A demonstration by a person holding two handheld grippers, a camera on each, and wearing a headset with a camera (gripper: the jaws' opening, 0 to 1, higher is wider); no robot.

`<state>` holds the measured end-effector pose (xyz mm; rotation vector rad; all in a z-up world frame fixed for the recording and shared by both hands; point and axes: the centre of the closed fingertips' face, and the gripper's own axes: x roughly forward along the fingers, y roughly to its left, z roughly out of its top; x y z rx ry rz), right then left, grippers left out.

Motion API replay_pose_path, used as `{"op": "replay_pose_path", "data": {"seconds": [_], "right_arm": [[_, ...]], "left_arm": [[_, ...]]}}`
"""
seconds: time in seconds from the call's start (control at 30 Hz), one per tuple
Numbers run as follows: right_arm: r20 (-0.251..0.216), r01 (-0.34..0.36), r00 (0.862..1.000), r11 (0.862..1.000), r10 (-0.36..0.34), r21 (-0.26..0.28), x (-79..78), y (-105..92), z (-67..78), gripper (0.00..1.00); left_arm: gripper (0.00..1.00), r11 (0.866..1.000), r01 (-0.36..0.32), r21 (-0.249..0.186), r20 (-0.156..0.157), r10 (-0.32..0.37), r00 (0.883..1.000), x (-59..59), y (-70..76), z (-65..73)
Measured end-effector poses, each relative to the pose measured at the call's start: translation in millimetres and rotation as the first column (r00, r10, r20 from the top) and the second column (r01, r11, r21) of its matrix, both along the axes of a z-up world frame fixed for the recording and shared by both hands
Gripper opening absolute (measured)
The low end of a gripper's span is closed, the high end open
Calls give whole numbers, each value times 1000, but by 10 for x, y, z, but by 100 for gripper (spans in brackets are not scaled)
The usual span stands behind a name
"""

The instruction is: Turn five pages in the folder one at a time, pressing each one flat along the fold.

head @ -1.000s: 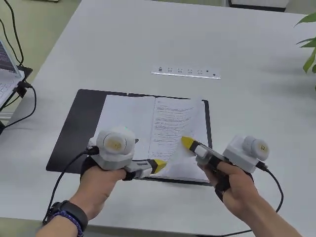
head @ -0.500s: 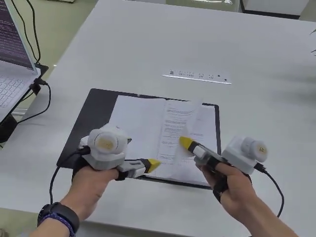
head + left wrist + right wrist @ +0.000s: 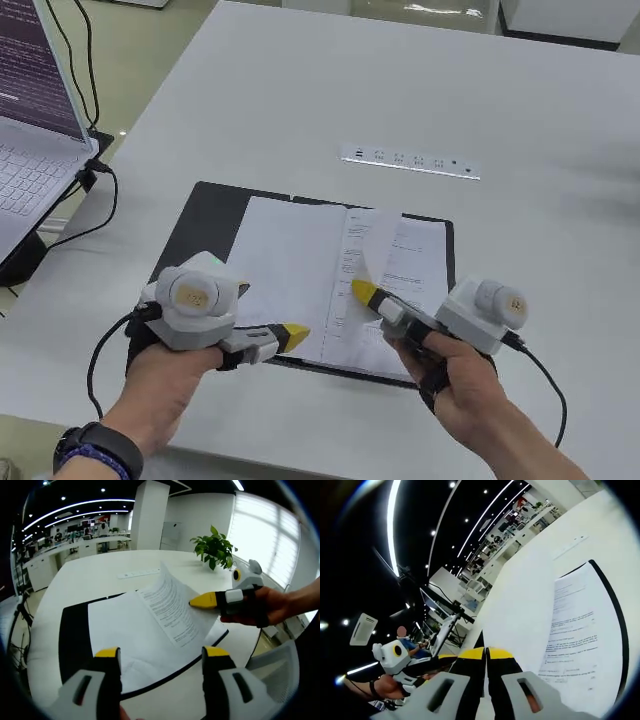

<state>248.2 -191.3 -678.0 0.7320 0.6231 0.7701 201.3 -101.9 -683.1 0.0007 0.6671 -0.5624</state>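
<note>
The folder (image 3: 196, 240) lies open and flat on the bench (image 3: 300, 80), straight ahead of both sets of fingers. Its black cover shows as a border around the white sheets it holds. The stack of sheets on the left side lies flat, with the blank backs up. The printed sheets sit on the right side.

One printed page (image 3: 376, 243) stands up from the fold and curls over toward the left side. In the left gripper view the same page (image 3: 170, 605) rises in an arc between the two halves.

The right gripper (image 3: 362, 291) has its yellow-tipped fingers (image 3: 470, 655) pressed together on the near edge of that lifted page, above the right-hand sheets. The printed sheets below it lie to the right of the fingers in the right gripper view.

The left gripper (image 3: 293, 334) hangs at the folder's near edge, and its tips point across toward the right gripper. Its fingers (image 3: 107, 655) are spread wide with nothing between them, and the folder's near edge is just beyond them. The right gripper (image 3: 197, 600) shows ahead of them and to the right.

Past the folder, well beyond both sets of fingers, a socket strip (image 3: 410, 161) is set into the bench. A laptop (image 3: 30, 110) stands off to the left of the left fingers, with a cable (image 3: 95, 215) running from it. A plant (image 3: 216, 550) stands at the far end of the bench.
</note>
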Motion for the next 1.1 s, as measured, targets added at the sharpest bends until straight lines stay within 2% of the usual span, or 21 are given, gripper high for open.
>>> {"op": "replay_pose_path", "data": {"seconds": [0.4,0.67,1.1], "right_arm": [[-2,-39,999,999,39,4,-17,250,11,0],[2,-78,997,997,78,11,-51,474,22,0],[-25,-113,993,993,113,31,-122,808,-46,0]], "left_arm": [[66,999,-49,0,9,49,999,-31,192,60],[66,997,-74,9,11,74,997,-114,330,53],[67,988,-157,0,23,157,987,-187,625,67]]}}
